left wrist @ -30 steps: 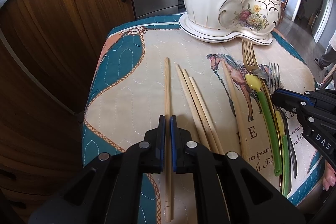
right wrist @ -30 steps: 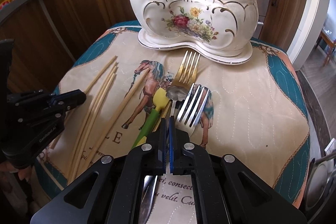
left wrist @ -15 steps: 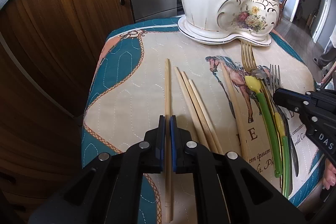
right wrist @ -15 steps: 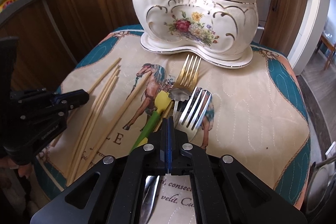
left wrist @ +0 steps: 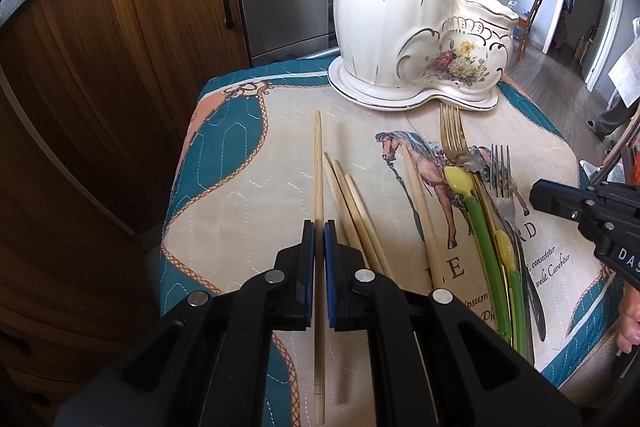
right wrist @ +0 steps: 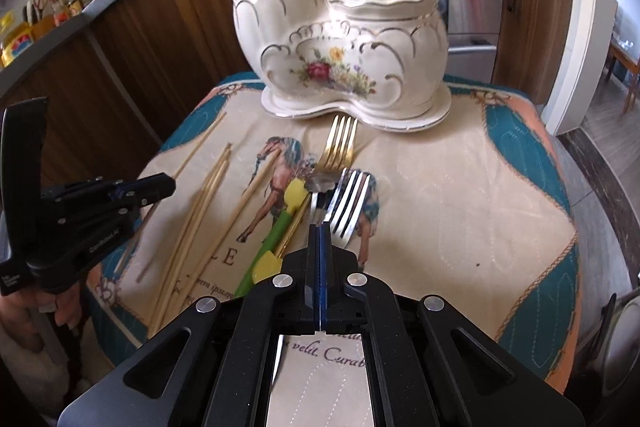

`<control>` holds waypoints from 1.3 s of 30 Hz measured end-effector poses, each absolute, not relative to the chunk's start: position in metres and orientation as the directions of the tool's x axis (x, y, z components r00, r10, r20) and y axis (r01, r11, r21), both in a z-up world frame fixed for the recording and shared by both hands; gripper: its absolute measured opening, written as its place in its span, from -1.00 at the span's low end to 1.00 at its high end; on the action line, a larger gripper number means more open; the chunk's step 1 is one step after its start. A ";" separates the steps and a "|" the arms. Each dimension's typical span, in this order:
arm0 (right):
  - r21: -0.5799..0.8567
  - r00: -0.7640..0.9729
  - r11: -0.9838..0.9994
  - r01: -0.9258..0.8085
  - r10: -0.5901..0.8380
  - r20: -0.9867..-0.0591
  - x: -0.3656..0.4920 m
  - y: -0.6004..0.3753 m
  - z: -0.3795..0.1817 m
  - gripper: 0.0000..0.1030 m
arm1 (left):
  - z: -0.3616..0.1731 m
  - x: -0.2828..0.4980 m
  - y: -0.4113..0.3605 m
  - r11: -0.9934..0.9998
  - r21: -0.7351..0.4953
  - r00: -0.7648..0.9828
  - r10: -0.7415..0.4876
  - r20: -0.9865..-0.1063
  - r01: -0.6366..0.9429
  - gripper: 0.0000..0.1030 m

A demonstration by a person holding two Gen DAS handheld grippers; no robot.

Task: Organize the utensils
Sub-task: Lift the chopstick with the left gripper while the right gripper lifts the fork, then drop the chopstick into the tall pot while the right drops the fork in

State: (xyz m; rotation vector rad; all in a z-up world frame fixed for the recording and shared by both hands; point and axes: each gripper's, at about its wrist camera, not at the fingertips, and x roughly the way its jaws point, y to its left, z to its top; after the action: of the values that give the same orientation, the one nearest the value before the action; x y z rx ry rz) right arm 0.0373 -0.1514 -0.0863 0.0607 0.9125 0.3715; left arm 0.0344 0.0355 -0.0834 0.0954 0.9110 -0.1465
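My left gripper [left wrist: 319,227] is shut on a single wooden chopstick [left wrist: 318,163] that runs straight out between its pads; the same gripper [right wrist: 160,187] shows at the left of the right wrist view. Three more chopsticks [left wrist: 352,207] lie just to its right, and another [left wrist: 420,211] lies by the horse print. A gold fork [right wrist: 340,143], green-handled utensils with yellow tips [right wrist: 280,227] and a silver fork [right wrist: 348,203] lie bunched in the middle. My right gripper [right wrist: 319,227] is shut, pads together, with the silver fork's tines just past its tip. The white flowered two-cup holder [right wrist: 340,47] stands behind.
The quilted horse-print cloth [left wrist: 248,187] covers a small surface with drop-offs on all sides. Wooden cabinets [left wrist: 120,47] and a steel oven [left wrist: 288,7] stand behind. Hands hold both gripper handles at the near edges. A person's feet [left wrist: 608,119] are at the far right.
The right gripper's small gap has shut, and it has drifted right of the silver fork and swung to face the holder more squarely. The left gripper still holds its chopstick and has hardly moved.
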 end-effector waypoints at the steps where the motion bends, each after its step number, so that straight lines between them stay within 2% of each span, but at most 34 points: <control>1: 0.194 0.557 0.940 -0.281 0.325 -0.764 0.039 -0.150 -0.088 -0.91 | -0.084 0.034 0.035 0.985 0.020 0.603 -0.088 -0.793 0.170 -0.91; 2: 0.175 0.570 0.946 -0.272 0.305 -0.763 0.039 -0.150 -0.089 -0.77 | -0.084 0.034 0.033 0.985 0.021 0.603 -0.089 -0.793 0.173 -0.91; 6: 0.162 0.592 0.958 -0.238 0.275 -0.757 0.053 -0.158 -0.092 -0.56 | -0.082 0.033 0.034 0.984 0.019 0.605 -0.093 -0.791 0.175 -0.91; 14: 0.313 0.513 0.917 -0.246 0.397 -0.761 0.082 -0.170 -0.108 -0.53 | -0.085 0.034 0.038 0.985 0.019 0.602 -0.089 -0.793 0.170 -0.91; 15: 0.331 0.505 0.911 -0.248 0.413 -0.758 0.082 -0.170 -0.109 -0.57 | -0.085 0.035 0.039 0.985 0.018 0.602 -0.089 -0.793 0.169 -0.91; 18: 0.347 0.520 0.902 -0.256 0.431 -0.737 0.077 -0.173 -0.104 -0.93 | -0.085 0.035 0.041 0.986 0.017 0.605 -0.088 -0.791 0.166 -0.91; 22: 0.322 0.584 0.907 -0.272 0.422 -0.693 0.061 -0.180 -0.080 -0.95 | -0.077 0.034 0.043 0.985 0.002 0.628 -0.110 -0.771 0.175 -0.91; 25: 0.241 0.671 0.928 -0.285 0.372 -0.642 0.045 -0.183 -0.051 -0.95 | -0.066 0.030 0.045 0.980 -0.049 0.661 -0.166 -0.732 0.193 -0.91; 29: 0.147 0.777 0.948 -0.283 0.316 -0.545 0.027 -0.190 -0.011 -0.95 | -0.046 0.025 0.045 0.974 -0.077 0.717 -0.208 -0.666 0.212 -0.91; 39: 0.057 0.900 0.970 -0.238 0.242 -0.361 0.023 -0.205 0.062 -0.95 | 0.030 0.026 0.033 0.951 -0.090 0.817 -0.300 -0.493 0.295 -0.91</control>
State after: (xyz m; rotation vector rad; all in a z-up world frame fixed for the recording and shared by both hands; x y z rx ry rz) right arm 0.0228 -0.2052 0.0620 0.0114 0.3754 0.2483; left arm 0.0261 0.0329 0.0295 -0.0099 0.5274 -0.3167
